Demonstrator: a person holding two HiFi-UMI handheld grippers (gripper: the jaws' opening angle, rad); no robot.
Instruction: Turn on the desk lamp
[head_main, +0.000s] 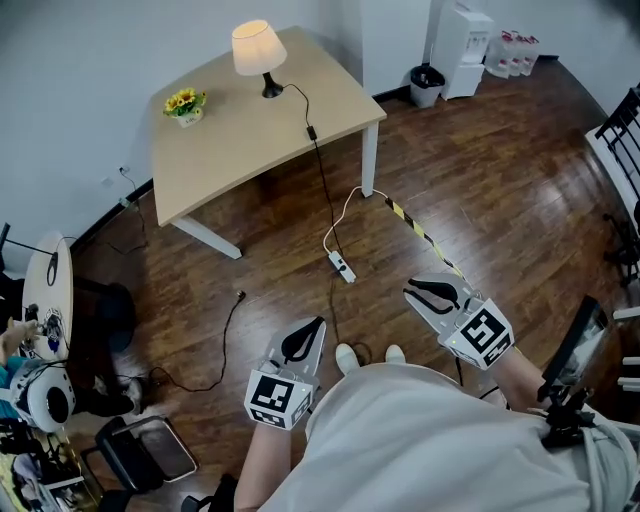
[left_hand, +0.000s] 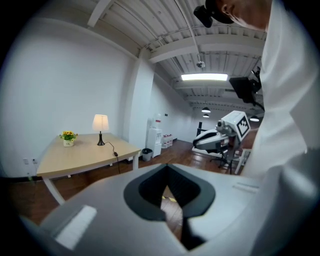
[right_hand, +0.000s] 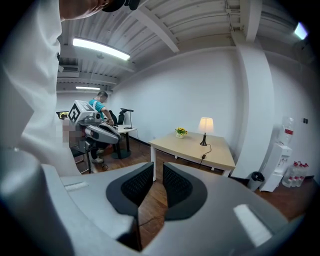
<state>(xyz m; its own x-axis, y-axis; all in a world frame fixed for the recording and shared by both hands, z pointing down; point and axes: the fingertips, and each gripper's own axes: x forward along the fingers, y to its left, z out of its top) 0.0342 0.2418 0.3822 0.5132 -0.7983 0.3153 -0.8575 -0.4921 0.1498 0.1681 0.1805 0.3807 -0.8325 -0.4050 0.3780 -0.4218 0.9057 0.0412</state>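
Observation:
The desk lamp (head_main: 258, 55) stands with a cream shade and dark base at the far end of the wooden table (head_main: 250, 140); its shade looks bright. Its black cord runs over the table edge, past an inline switch (head_main: 311, 132), down to a white power strip (head_main: 342, 267) on the floor. The lamp (left_hand: 100, 127) also shows small in the left gripper view, and the lamp (right_hand: 205, 129) in the right one. My left gripper (head_main: 315, 325) is shut and empty. My right gripper (head_main: 412, 290) is open by a narrow gap, empty. Both are held low, far from the table.
A pot of yellow flowers (head_main: 185, 103) sits on the table's left end. A yellow-black floor strip (head_main: 420, 232), a loose black cable (head_main: 225, 340), a bin (head_main: 426, 85) and a water dispenser (head_main: 465, 45) are around. A chair (head_main: 140, 450) and a round white table (head_main: 48, 290) stand left.

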